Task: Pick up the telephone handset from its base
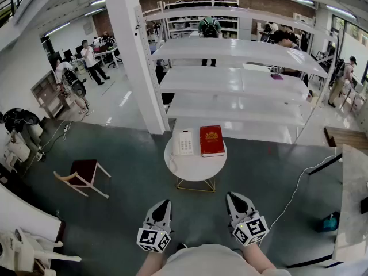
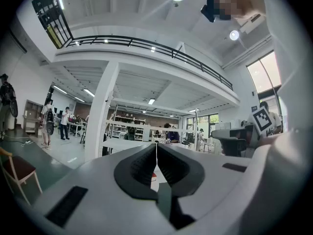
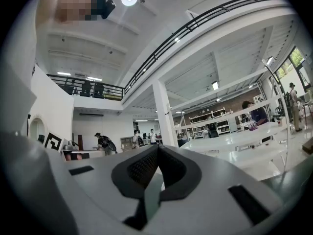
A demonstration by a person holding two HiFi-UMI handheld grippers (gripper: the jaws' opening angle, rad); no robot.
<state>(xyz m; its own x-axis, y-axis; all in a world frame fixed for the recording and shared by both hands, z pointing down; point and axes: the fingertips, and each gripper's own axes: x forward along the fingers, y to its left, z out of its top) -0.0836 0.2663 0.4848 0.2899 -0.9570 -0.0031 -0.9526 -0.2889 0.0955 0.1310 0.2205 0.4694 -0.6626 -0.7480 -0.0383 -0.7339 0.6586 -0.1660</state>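
The telephone handset (image 1: 179,142) rested on its base, part of a white telephone (image 1: 184,142) on the left half of a small round white table (image 1: 192,167). A red book (image 1: 211,140) lay just beside the telephone on its right, flat on the same top. The table stood on a grey-green floor in front of a long white shelving rack (image 1: 241,79), with a white pillar (image 1: 135,56) to the left. Both grippers were held level, low in the head view and well short of the table. The left gripper (image 1: 165,202) (image 2: 156,145) had its jaws pressed together with nothing between them. The right gripper (image 1: 233,196) (image 3: 157,148) was likewise closed and empty. A wooden chair with a dark red seat (image 1: 84,171) stood off to the left.
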